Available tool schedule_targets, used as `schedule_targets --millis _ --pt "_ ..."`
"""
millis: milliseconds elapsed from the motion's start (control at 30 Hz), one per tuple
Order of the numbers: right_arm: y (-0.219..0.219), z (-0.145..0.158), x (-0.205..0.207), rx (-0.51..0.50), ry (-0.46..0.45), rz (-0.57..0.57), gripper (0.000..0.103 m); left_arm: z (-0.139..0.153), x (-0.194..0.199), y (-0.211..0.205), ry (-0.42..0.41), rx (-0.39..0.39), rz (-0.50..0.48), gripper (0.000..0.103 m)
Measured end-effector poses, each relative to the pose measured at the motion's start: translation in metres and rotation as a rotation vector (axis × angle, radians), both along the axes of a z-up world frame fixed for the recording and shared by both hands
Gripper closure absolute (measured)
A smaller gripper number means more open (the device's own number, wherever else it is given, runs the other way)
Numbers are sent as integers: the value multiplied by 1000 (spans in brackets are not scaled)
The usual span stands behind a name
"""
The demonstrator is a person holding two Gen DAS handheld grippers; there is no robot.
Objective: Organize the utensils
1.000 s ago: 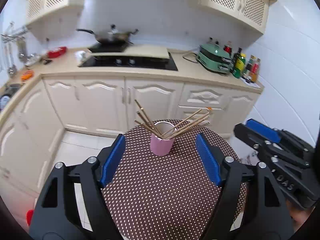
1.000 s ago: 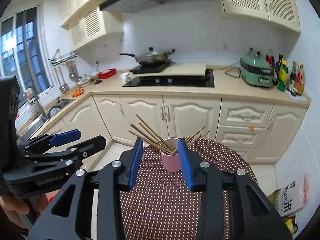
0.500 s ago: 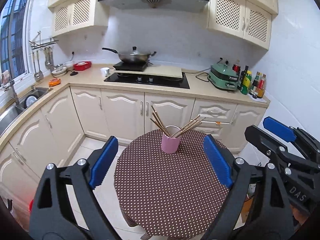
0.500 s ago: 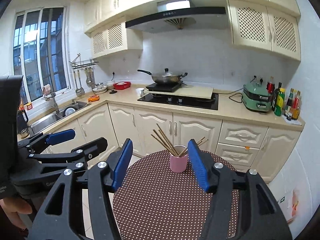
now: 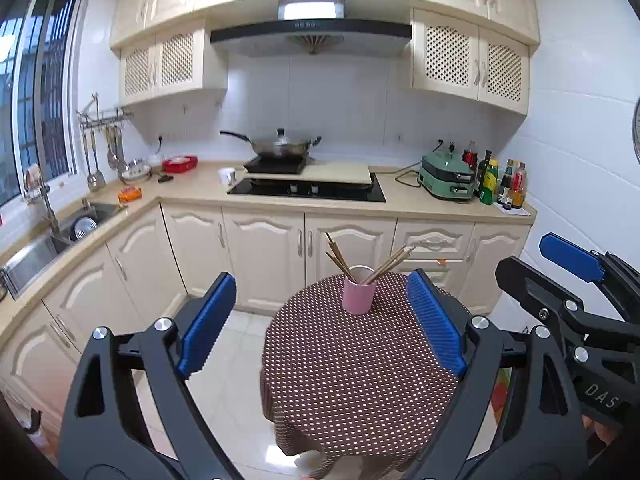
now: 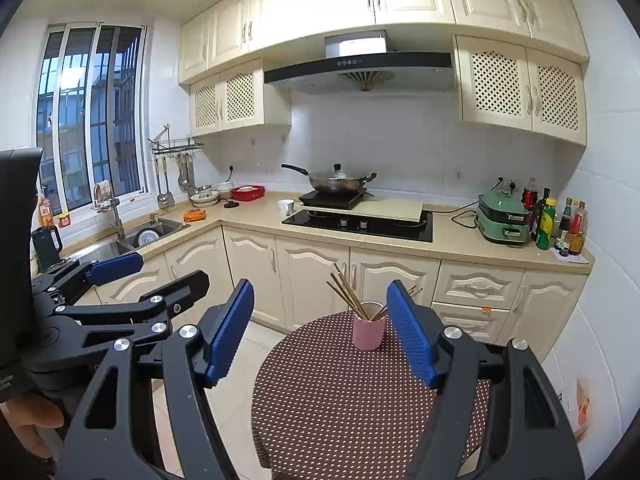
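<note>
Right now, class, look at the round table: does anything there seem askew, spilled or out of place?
Nothing is spilled. The pink cup stands upright on the dotted tablecloth, but the chopsticks in it splay out in two bunches, left and right, instead of standing together.

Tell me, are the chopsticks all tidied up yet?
It looks done: the brown wooden chopsticks all stand in the pink round cup on the brown dotted tablecloth, and none lie loose on the cloth. Nothing is in hand: the left gripper is open and empty, and the right gripper, whose jaws have just been opening, is empty too. Nothing seems left, as far as these views show.
</note>
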State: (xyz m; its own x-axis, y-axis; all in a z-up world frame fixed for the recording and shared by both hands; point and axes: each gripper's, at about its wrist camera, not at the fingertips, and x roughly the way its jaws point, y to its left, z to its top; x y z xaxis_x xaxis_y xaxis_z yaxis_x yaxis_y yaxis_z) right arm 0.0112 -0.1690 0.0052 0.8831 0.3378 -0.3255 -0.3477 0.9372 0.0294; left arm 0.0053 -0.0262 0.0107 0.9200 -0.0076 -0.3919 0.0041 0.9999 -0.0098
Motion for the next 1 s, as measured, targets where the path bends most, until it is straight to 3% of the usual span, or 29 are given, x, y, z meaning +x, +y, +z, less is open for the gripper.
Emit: schedule_targets --millis 433,1000 --pt "15 9 -37 9 -61 -53 33 17 -47 18 -103 36 -13 17" --pt "22 6 -49 7 -77 -73 26 17 -55 27 -135 45 2 12"
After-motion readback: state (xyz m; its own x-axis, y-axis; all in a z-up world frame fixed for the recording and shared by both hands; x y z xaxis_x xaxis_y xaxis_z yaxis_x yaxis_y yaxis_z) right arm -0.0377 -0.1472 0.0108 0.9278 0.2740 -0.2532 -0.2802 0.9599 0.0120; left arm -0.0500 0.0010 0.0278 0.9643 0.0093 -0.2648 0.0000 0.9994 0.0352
